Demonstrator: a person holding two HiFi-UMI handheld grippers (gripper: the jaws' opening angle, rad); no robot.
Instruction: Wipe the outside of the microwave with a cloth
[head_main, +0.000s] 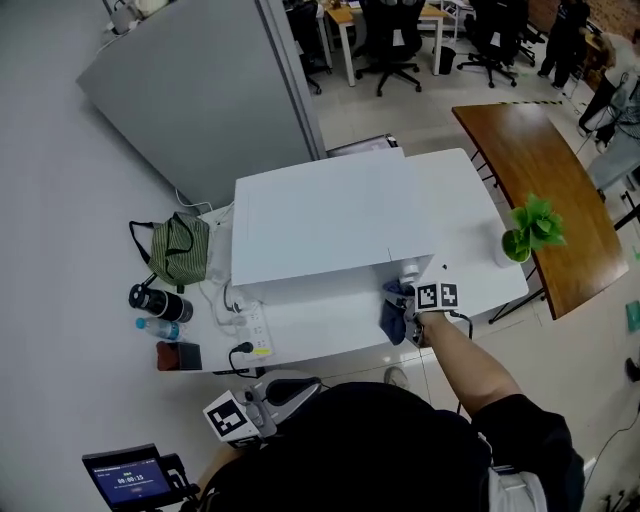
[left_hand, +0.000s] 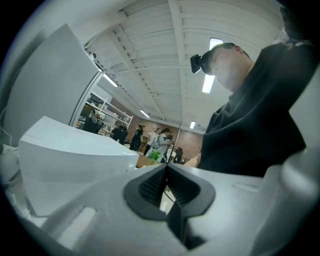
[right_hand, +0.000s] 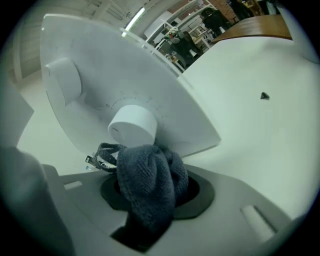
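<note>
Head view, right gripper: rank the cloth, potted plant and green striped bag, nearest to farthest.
1. Cloth: clamped in the right gripper, at the microwave front.
2. Potted plant: off to the right of the microwave.
3. Green striped bag: left of the microwave, on the far side.

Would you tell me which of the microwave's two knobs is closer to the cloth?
The knob directly above the cloth in the right gripper view; the other knob sits farther up-left.
</note>
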